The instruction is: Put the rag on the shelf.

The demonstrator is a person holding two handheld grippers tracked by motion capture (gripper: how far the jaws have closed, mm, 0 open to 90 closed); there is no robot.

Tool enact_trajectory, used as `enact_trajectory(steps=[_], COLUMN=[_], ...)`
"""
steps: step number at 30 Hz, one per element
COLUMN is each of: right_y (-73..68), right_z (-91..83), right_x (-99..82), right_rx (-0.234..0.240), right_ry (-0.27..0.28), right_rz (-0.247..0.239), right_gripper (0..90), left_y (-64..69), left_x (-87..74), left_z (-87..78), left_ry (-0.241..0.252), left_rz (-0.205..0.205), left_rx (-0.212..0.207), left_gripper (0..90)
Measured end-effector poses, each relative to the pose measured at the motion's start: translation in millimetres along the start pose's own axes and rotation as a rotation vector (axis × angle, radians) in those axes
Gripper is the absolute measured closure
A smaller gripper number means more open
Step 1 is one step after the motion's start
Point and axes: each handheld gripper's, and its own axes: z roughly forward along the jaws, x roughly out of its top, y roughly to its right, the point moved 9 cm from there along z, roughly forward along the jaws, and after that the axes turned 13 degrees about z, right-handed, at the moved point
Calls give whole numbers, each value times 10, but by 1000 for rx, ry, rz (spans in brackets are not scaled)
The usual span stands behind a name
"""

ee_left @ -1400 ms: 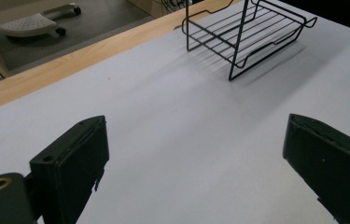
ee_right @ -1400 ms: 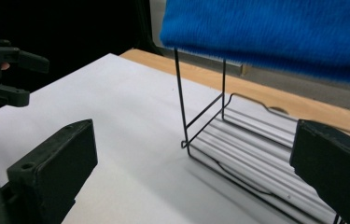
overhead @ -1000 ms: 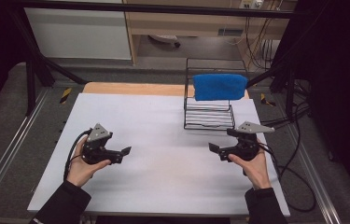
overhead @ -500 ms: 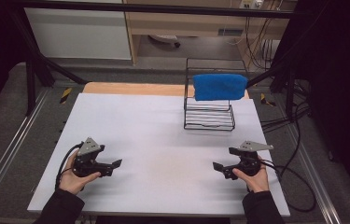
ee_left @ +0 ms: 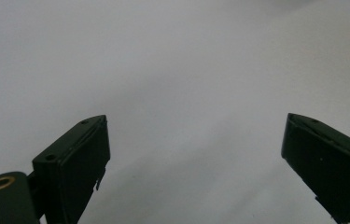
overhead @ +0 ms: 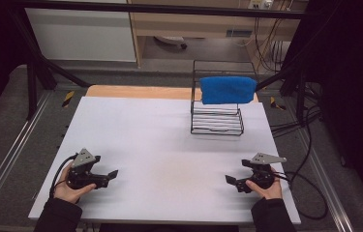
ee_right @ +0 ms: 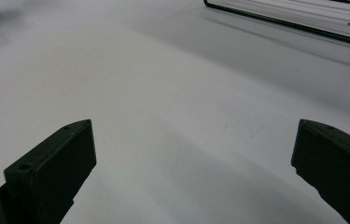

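The left gripper (overhead: 113, 175) sits low over the near left part of the white table (overhead: 164, 140), held in the person's left hand (overhead: 68, 186), and points toward the middle of the table. In the left gripper view its two black jaws stand wide apart with nothing between them, only bare white surface ahead.

The right gripper (overhead: 229, 180) sits over the near right part of the table, held in the person's right hand (overhead: 269, 189), and points left toward the middle. In the right gripper view its jaws also stand wide apart and hold nothing. The two grippers face each other and are well apart.

A black wire rack (overhead: 217, 121) stands on the far right part of the table, well away from both grippers; its near bottom edge (ee_right: 284, 21) shows at the top of the right gripper view. A blue cloth (overhead: 227, 90) hangs folded over the rack's upper rail, covering the top of its back. A cable (overhead: 310, 193) trails from the right gripper off the right edge of the table.
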Motion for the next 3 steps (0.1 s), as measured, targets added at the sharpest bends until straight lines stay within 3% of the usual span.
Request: enact_trajectory(steps=[3], right_y=[-2], right_z=[-3], right_x=[-1], right_rx=[1], right_ry=[-1], right_rz=[2], right_gripper=[7], left_y=[15], left_x=[-6], left_z=[6], left_ry=[-3], left_rz=[8], left_rx=[-1], left_gripper=[79])
